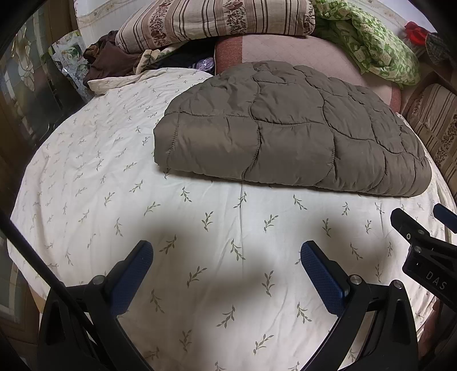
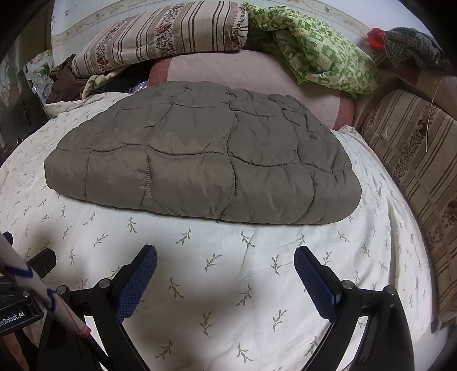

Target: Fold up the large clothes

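the quilted jacket (image 1: 288, 142) (image 2: 200, 168), a grey-brown padded garment, lies folded into a thick flat bundle on the bed sheet (image 1: 142, 228) (image 2: 257, 271), a cream cloth printed with small green sprigs. its far edge reaches a pink mat (image 1: 314, 54) (image 2: 242, 71) that lies behind it on the bed.

the left hand-held gripper (image 1: 227, 254) hovers over bare sheet in front of the jacket, its two blue-padded fingers (image 1: 134, 274) spread wide with nothing between them. it is clear of the garment's near edge. the right hand-held gripper (image 2: 225, 259) stands the same way, fingers (image 2: 314, 282) wide apart and empty, over the sheet just short of the jacket's front fold. in the left wrist view part of the right tool shows at the right edge (image 1: 422, 245), beside the left one.

at the head of the bed rests a striped floral quilt (image 1: 214, 22) (image 2: 160, 37), rolled and folded. beside it to the right lies a green and white patterned blanket (image 1: 371, 45) (image 2: 320, 54), crumpled. a heap of dark brown cloth (image 1: 108, 60) (image 2: 62, 80) sits to the left of the striped quilt. on the right side a striped cushion (image 2: 414, 159) (image 1: 437, 122) leans along the bed's edge. a red item (image 2: 375, 37) (image 1: 414, 28) shows at the far right, too small to make out.
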The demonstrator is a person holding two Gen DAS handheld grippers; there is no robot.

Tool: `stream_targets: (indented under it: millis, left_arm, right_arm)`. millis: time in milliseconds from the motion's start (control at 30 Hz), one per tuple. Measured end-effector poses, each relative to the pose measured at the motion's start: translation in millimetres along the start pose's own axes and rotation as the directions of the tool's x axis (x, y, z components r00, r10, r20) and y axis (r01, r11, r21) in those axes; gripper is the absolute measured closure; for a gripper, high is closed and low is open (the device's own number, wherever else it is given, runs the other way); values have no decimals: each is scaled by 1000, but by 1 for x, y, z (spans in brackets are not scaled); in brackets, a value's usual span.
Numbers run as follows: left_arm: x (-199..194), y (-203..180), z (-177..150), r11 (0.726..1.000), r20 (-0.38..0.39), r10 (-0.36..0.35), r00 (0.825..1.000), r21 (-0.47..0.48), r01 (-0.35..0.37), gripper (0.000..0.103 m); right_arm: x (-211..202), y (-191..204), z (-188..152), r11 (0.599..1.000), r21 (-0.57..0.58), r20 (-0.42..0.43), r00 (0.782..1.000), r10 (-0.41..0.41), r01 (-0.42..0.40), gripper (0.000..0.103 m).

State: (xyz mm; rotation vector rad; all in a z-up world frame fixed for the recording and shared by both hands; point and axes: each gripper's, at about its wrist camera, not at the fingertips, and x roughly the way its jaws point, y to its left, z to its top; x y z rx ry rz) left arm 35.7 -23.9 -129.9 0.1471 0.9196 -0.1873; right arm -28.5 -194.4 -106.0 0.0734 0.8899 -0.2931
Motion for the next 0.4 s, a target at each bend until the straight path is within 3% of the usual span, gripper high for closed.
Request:
stream_targets:
  millis: [400]
  left_arm:
    - [-23,2,-4,1000,57,22,998,3,-23,0]
  right_arm:
    - [-18,0,-3,1000,-7,11,1000,-6,6,4]
